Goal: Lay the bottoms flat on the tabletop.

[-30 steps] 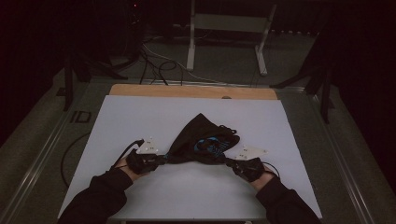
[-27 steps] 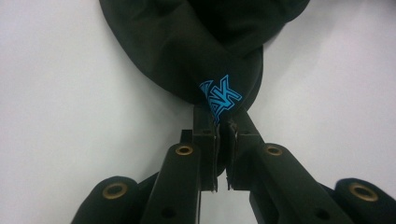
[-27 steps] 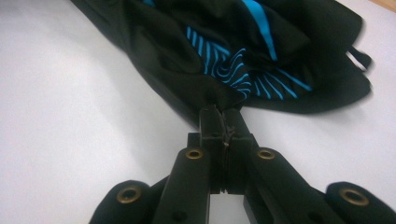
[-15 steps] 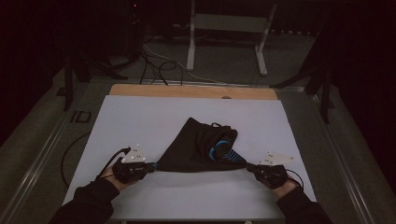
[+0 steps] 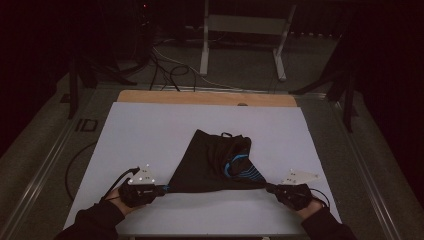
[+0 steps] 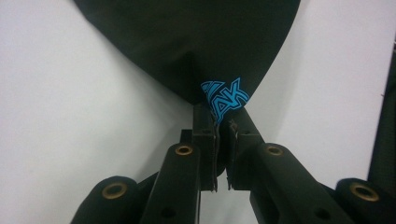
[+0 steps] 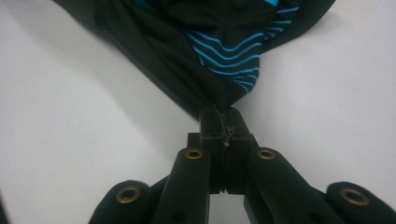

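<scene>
The left gripper (image 5: 162, 189) pinches one corner of the black garment (image 5: 215, 162), its jaws clamped on cloth with blue lettering (image 6: 224, 97). The right gripper (image 5: 270, 188) clamps the opposite corner, beside blue stripes (image 7: 229, 53). Between them the near edge is stretched straight, low over the white table (image 5: 150, 130). The garment's far part lies bunched toward the table's middle.
</scene>
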Demonstrator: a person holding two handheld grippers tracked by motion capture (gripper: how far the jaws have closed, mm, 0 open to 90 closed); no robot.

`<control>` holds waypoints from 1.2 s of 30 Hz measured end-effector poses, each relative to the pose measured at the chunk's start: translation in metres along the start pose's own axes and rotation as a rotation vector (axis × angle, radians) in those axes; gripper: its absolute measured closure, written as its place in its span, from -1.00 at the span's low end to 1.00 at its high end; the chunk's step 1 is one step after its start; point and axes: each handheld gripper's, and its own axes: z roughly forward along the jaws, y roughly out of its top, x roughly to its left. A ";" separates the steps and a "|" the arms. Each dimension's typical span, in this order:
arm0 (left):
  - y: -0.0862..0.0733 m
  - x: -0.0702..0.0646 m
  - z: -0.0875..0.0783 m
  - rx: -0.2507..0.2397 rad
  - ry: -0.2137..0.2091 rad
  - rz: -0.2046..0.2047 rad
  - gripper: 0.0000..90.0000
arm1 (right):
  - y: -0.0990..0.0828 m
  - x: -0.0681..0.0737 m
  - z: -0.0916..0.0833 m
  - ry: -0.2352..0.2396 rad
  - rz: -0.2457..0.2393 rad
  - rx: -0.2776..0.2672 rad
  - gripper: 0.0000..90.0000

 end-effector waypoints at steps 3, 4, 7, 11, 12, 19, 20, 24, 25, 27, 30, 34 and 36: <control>0.003 0.000 0.000 -0.012 -0.009 -0.006 0.88 | -0.003 0.002 -0.003 0.008 0.000 -0.005 0.99; 0.004 0.000 0.000 -0.015 -0.010 -0.005 0.88 | -0.003 0.002 -0.004 0.011 0.002 -0.006 0.99; 0.005 0.001 -0.001 -0.021 -0.011 -0.007 0.88 | -0.003 0.003 -0.004 0.022 0.017 -0.013 0.98; 0.006 -0.001 -0.002 -0.026 -0.028 -0.002 0.87 | -0.001 0.004 -0.007 0.033 0.012 -0.023 0.96; 0.006 -0.001 -0.002 -0.028 -0.028 -0.004 0.86 | -0.001 0.004 -0.008 0.033 0.024 -0.030 0.92; 0.013 0.003 -0.012 -0.093 -0.053 -0.026 0.29 | 0.006 0.000 -0.019 0.031 0.037 -0.079 0.14; 0.015 0.003 -0.014 -0.106 -0.047 -0.019 0.15 | 0.007 0.000 -0.020 0.019 0.034 -0.086 0.03; 0.025 0.003 -0.017 -0.129 -0.037 -0.005 -0.32 | 0.015 -0.005 -0.019 -0.002 0.054 -0.125 -0.38; 0.028 0.004 -0.018 -0.133 -0.040 0.000 -0.39 | 0.018 -0.007 -0.018 0.001 0.060 -0.133 -0.52; 0.032 0.004 -0.018 -0.143 -0.037 0.002 -0.53 | 0.024 -0.009 -0.016 0.010 0.040 -0.140 -0.74; 0.039 0.007 -0.017 -0.152 -0.029 -0.002 -0.65 | 0.033 -0.012 -0.012 0.003 0.034 -0.144 -0.80; 0.048 0.011 -0.016 -0.168 -0.015 -0.010 -0.73 | 0.045 -0.017 -0.008 -0.015 0.032 -0.179 -0.79; 0.053 0.014 -0.014 -0.166 -0.018 -0.011 -0.73 | 0.051 -0.021 -0.004 -0.012 0.033 -0.189 -0.72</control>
